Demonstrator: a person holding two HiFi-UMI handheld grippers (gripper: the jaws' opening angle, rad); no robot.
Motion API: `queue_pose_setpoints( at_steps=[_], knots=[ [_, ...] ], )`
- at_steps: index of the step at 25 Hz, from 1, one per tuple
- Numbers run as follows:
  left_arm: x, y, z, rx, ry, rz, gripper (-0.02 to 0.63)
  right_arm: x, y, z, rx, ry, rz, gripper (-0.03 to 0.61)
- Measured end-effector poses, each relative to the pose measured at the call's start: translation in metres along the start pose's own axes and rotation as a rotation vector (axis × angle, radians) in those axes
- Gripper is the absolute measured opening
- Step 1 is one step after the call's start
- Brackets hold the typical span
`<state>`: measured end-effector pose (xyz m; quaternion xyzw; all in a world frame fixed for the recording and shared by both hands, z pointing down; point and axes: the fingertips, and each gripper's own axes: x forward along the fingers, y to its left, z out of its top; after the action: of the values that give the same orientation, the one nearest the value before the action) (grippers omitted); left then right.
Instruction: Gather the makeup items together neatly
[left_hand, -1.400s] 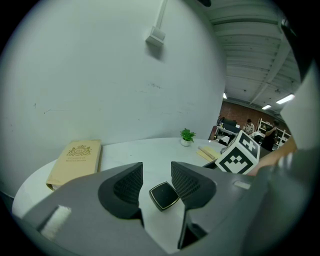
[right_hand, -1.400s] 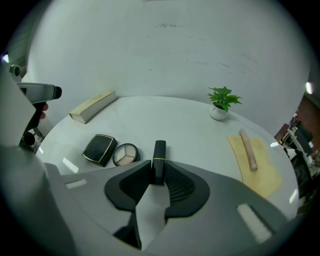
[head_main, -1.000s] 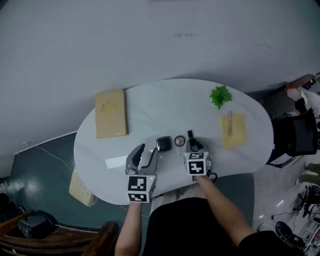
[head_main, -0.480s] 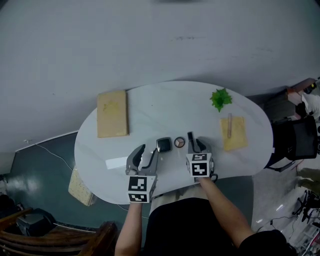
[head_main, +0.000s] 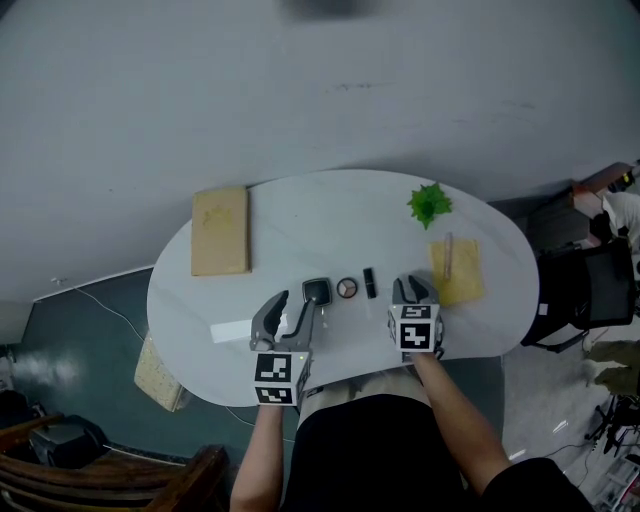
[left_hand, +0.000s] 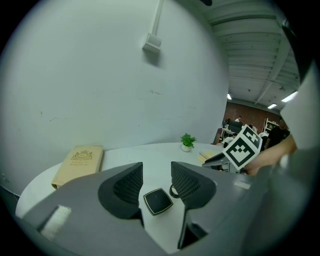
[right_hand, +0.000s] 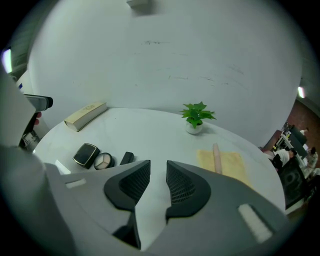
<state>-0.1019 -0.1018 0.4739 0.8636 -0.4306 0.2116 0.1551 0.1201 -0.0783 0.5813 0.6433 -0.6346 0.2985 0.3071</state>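
Note:
Three makeup items lie in a row on the white table (head_main: 330, 215): a black square compact (head_main: 317, 291), a round open compact (head_main: 347, 288) and a black lipstick (head_main: 369, 283). My left gripper (head_main: 299, 304) is open just in front of the square compact (left_hand: 158, 201), which lies on the table in line with the jaws and untouched. The round compact (left_hand: 173, 190) peeks from behind one finger. My right gripper (head_main: 414, 291) is open and empty, to the right of the lipstick (right_hand: 126, 158) and apart from it. The right gripper view also takes in the square compact (right_hand: 86, 154) and the round compact (right_hand: 103, 160).
A tan book (head_main: 220, 230) lies at the back left. A small green plant (head_main: 430, 203) stands at the back right. A yellow cloth (head_main: 456, 272) with a pinkish stick (head_main: 448, 255) on it lies beside my right gripper. A white strip (head_main: 232, 328) lies left of my left gripper.
My right gripper has let go of the lipstick and moved right, away from it. The lipstick now lies beside the round compact. The left gripper has stayed put.

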Motion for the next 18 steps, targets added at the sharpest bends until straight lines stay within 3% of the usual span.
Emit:
queue_pose_setpoints(
  at_steps=[18],
  knots=[
    [0.003,-0.064,0.01,-0.003,-0.012,0.037,0.175,0.008,-0.108,-0.019,-0.011,0.03,-0.082,0.109]
  ],
)
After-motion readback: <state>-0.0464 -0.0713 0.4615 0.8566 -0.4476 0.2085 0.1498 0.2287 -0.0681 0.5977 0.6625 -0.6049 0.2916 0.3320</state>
